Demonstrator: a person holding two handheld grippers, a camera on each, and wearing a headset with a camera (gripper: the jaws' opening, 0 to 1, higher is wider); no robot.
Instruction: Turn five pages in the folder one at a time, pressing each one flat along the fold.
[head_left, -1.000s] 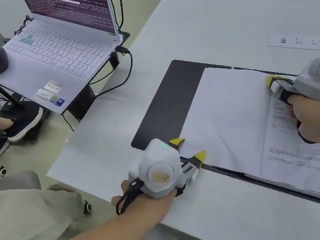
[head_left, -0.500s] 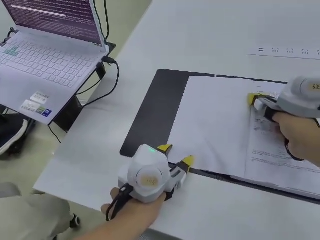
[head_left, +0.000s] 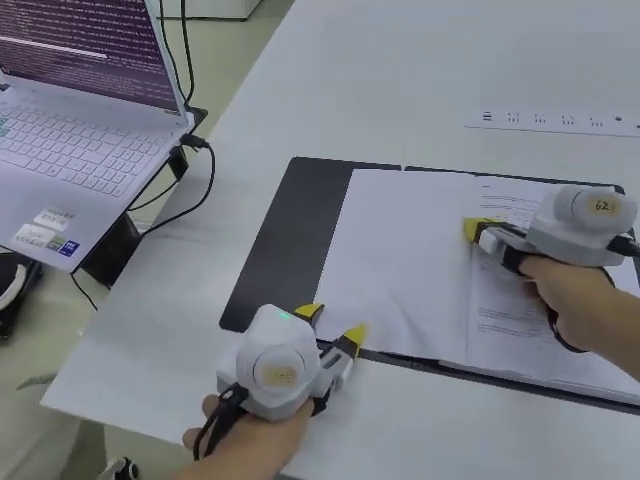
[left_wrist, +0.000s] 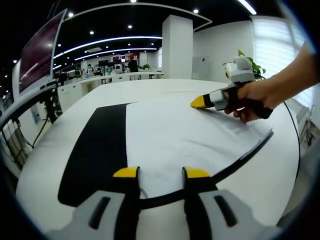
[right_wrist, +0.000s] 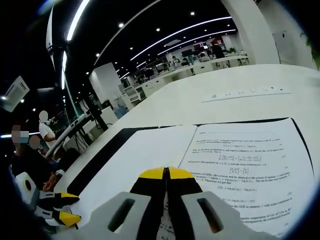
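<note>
Right gripper (head_left: 472, 232) has slid along the fold (head_left: 467, 300) in the last second. It was up by the far edge of the folder (head_left: 285, 240) and is now roughly mid-fold, coming toward the person (the head camera also swung, so part of the shift in the picture isn't real motion). Its jaws are closed, yellow tips together with nothing between them, tips down on the paper at the fold. The blank page (head_left: 400, 260) lies left of the tips, and the printed page (head_left: 510, 300) is right of them and under the hand. Left gripper (head_left: 331, 324) keeps the same spot against the folder. Its jaws are apart and gripping nothing, tips at the near edge of the blank page, with the open folder spread just ahead of them on the table (head_left: 400, 90). Can't tell if those tips actually press the paper. The laptop (head_left: 70, 130) is well off to the left of the left jaws. My read is that this is the press-flat stroke for a page already turned, about half done. The stretch of fold between the right tips and the folder's near edge is still to go. The blank page looks flat apart from a slight ripple near the left jaws. How many of the five pages are done can't be told from here. Probably next: finish the stroke, then pick up the edge of the printed page.
</note>
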